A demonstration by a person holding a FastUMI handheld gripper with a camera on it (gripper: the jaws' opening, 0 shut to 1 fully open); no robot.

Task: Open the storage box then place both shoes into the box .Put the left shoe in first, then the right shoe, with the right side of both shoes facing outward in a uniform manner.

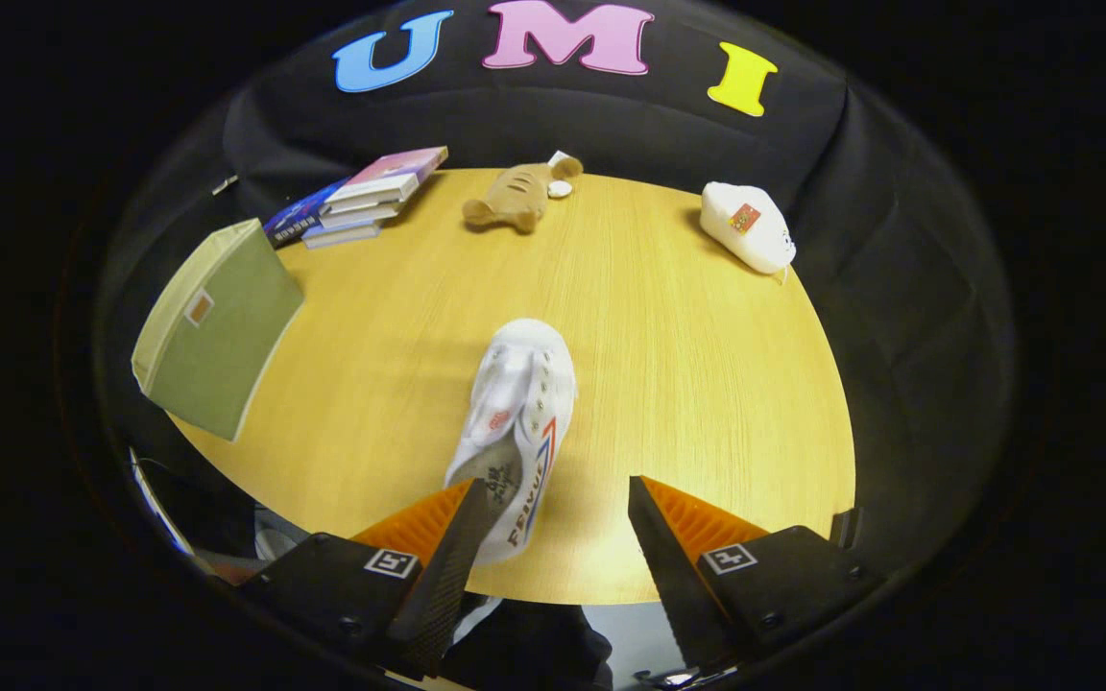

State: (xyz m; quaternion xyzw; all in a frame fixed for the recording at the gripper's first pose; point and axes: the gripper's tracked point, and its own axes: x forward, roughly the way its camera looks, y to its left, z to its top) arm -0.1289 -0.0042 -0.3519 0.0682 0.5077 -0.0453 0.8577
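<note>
Claw (558, 518), ribbed orange fingers spread apart; white canvas shoe (519, 422) beside its left finger on wood-grain desk (687, 365).

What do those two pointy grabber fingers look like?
The gripper has two wedge-shaped fingers with black edges and ribbed orange insides. Each sits on a black block with small bolts and a white square sticker with a black pattern.

The gripper view looks from above the near edge of the round wooden table (687, 384), tilted down and forward toward the booth's black back wall. The gripper (558, 499) fingers frame the bottom, spread apart. A white shoe (519, 422) lies close ahead; the stacked books (366, 197) sit far off.
</note>
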